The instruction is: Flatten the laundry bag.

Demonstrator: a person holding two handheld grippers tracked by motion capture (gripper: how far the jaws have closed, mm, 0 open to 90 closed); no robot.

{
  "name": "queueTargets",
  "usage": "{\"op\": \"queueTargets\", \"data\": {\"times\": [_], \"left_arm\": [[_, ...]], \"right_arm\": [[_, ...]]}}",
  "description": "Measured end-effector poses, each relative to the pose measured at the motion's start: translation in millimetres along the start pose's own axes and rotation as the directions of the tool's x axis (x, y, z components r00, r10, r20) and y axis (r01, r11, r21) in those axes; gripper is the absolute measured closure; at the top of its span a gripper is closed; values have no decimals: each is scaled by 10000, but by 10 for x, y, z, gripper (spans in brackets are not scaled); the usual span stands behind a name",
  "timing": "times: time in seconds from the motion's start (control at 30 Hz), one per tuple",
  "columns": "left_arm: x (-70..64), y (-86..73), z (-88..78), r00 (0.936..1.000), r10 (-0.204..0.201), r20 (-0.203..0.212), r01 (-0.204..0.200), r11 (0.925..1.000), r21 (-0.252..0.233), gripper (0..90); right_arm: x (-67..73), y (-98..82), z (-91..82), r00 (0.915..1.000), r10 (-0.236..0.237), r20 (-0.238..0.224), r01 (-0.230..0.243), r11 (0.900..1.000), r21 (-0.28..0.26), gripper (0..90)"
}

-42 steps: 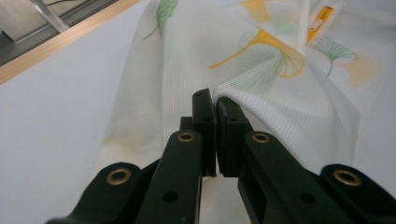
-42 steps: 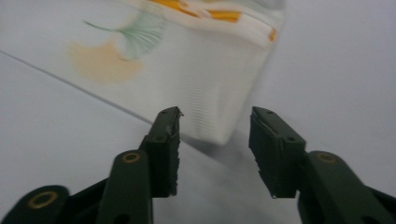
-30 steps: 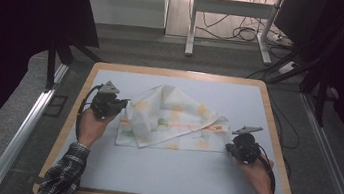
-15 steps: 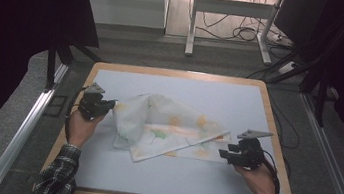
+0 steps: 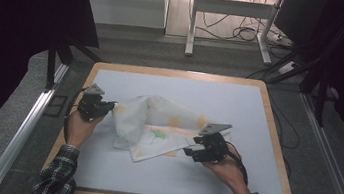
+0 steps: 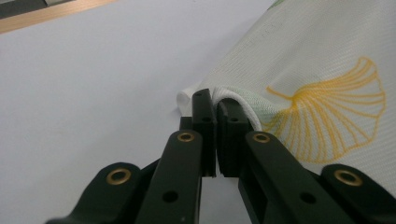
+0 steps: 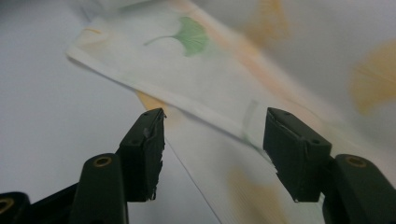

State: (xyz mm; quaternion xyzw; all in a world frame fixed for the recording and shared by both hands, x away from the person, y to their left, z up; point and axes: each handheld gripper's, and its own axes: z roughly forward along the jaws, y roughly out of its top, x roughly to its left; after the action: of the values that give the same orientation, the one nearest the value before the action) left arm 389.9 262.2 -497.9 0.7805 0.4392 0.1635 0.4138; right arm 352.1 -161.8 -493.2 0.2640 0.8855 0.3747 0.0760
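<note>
Two tongs: left (image 6: 216, 114) pinching one cloth (image 5: 156, 125); right (image 7: 212, 154) parted.

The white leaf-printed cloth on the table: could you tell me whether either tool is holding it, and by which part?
The left tool pinches the white leaf-printed cloth by its hemmed edge. The right tool's jaws have just been opening and grip nothing.

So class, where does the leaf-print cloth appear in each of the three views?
High view: cloth mid-table, between both grippers.
Left gripper view: right side, its hem pinched in the shut jaws.
Right gripper view: across the top and right, beyond the open jaws.
Shared landmark: the yellow leaf print.
</note>
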Motion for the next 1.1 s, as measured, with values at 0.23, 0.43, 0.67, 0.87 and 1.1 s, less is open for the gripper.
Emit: {"op": "queueTargets", "data": {"times": [0.23,0.43,0.67,0.87,1.1], "left_arm": [[-10,-2,8,10000,59,8,-59,10000,49,878],[-18,-4,13,10000,73,25,-74,9999,101,878],[-39,23,50,9997,249,11,-250,9994,228,879],[-36,58,24,9998,212,-28,-212,9998,42,879],[11,126,71,9995,259,-200,-256,9996,129,879]], "right_arm": [[232,215,409,9958,-749,-520,763,9967,260,371],[277,277,726,9908,-1288,-411,1321,9870,916,382],[234,311,762,9916,-1278,-199,1293,9855,1101,870],[199,360,628,9900,-1406,126,1387,9852,1006,883],[-207,480,165,9963,-221,825,233,9996,-133,883]]}}
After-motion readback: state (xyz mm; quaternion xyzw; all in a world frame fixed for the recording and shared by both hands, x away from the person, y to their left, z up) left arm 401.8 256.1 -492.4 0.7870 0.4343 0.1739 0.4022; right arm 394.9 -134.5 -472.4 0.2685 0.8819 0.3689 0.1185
